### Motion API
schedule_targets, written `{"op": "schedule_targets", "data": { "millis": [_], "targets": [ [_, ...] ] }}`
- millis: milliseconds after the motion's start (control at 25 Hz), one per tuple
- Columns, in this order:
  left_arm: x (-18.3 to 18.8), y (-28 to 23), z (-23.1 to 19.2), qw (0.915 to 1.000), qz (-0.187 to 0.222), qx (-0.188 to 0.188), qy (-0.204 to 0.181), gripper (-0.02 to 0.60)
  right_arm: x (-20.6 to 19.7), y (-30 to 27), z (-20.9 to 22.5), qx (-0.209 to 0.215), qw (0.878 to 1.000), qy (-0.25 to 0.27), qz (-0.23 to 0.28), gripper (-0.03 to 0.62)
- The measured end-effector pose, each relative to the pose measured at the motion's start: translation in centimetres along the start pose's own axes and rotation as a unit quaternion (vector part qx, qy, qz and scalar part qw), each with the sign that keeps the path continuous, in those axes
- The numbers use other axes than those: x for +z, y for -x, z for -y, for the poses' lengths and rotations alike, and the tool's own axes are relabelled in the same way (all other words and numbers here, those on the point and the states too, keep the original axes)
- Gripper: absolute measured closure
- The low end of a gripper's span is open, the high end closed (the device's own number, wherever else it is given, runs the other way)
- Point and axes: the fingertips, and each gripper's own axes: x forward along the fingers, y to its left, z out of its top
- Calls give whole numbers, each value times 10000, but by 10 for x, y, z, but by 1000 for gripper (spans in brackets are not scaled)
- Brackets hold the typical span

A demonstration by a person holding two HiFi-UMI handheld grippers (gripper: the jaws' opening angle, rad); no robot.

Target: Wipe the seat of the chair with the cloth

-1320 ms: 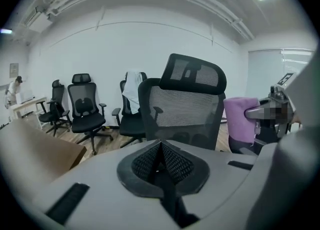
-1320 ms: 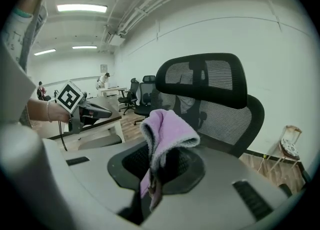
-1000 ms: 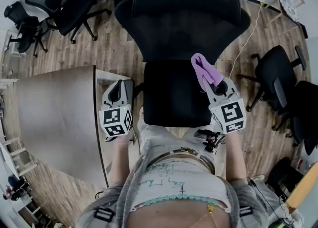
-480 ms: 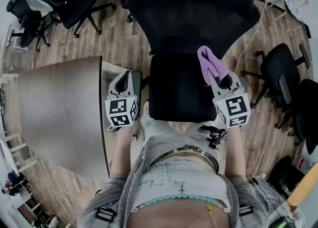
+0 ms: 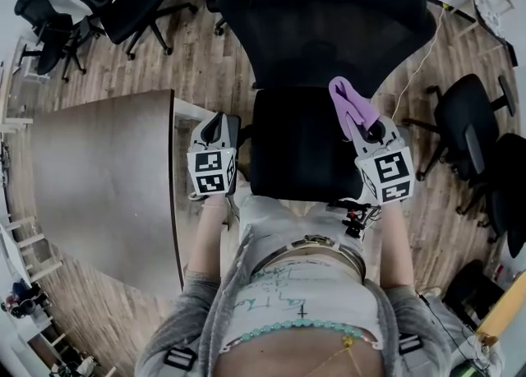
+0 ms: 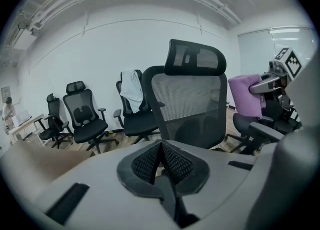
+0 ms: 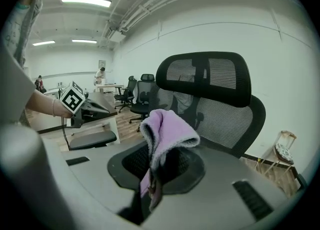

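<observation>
- cloth (image 7: 167,134): soft, light, floppy; pinched between the clenched fingers of the right gripper (image 7: 151,181), loose fold drooping beyond the tips; probably best held by its bunched edge.
- seat (image 5: 296,154): below the fingertips, between both grippers.
- left gripper (image 6: 161,149): fingers pressed together, nothing between.

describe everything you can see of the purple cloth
The cloth is pale purple and fleecy, like a small microfibre towel. It is folded and bunched, one end pinched in the shut jaws of the right gripper, the free part rising past the tips and drooping over. It is held over the right side of the chair seat, apparently not touching it.
</observation>
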Motion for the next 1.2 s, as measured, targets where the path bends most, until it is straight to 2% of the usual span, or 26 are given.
{"op": "schedule_targets", "data": {
  "millis": [360,680,1000,1200],
  "targets": [
    [-46,-29,-9,9980,-554,33,-307,578,-12,-21,-2,69,9997,-7,-219,546],
    [-73,-54,4,9939,-965,-137,-518,578,-27,-29,-8,175,9989,-105,-413,546],
    [-87,-68,4,9917,-1094,-161,-662,578,-38,-45,-14,312,9979,-13,-569,546],
    [-91,-75,4,9920,-1096,-201,-593,578,-48,-64,-14,447,9963,79,-730,546]
  ]
}}
